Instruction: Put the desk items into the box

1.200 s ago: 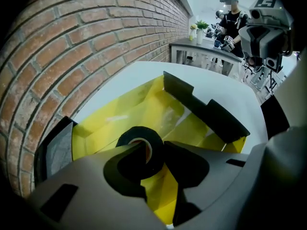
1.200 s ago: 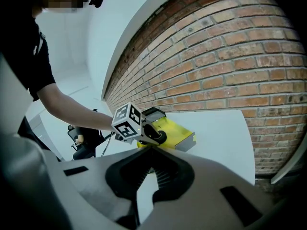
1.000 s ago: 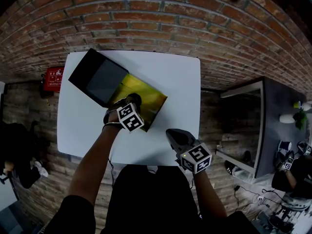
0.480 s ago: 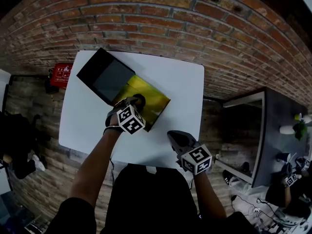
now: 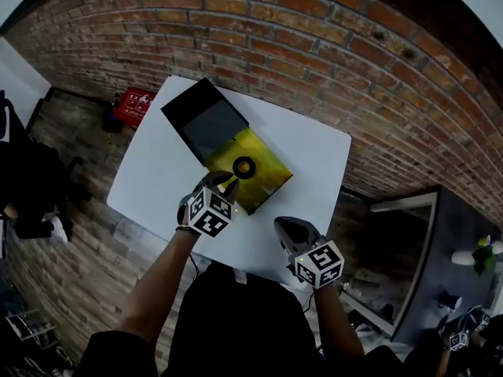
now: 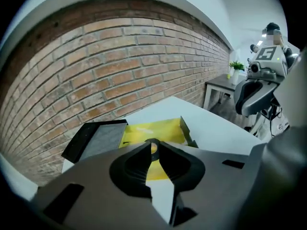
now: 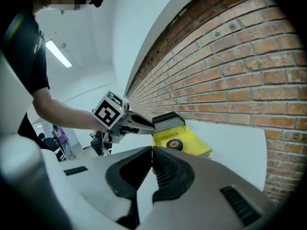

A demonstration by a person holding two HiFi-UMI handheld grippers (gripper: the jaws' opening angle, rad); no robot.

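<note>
A yellow box (image 5: 266, 185) lies open on the white table (image 5: 157, 183), its black lid (image 5: 206, 120) folded back on the far-left side. A black round roll (image 5: 244, 166) lies inside the box, also seen as the roll (image 7: 173, 144) in the right gripper view. My left gripper (image 5: 227, 181) hovers just short of the box's near edge; its jaws are closing, a narrow gap remains and nothing is between them. My right gripper (image 5: 284, 228) is shut and empty near the table's front edge, right of the box.
A brick wall (image 5: 314, 45) runs behind the table. A red case (image 5: 135, 105) lies on the floor at the left. A dark desk (image 5: 448, 250) stands to the right. White tabletop surrounds the box on the left and right.
My left gripper has drawn back from over the box toward me. The black roll that was at its tips now lies free in the box. The right gripper has stayed put.
</note>
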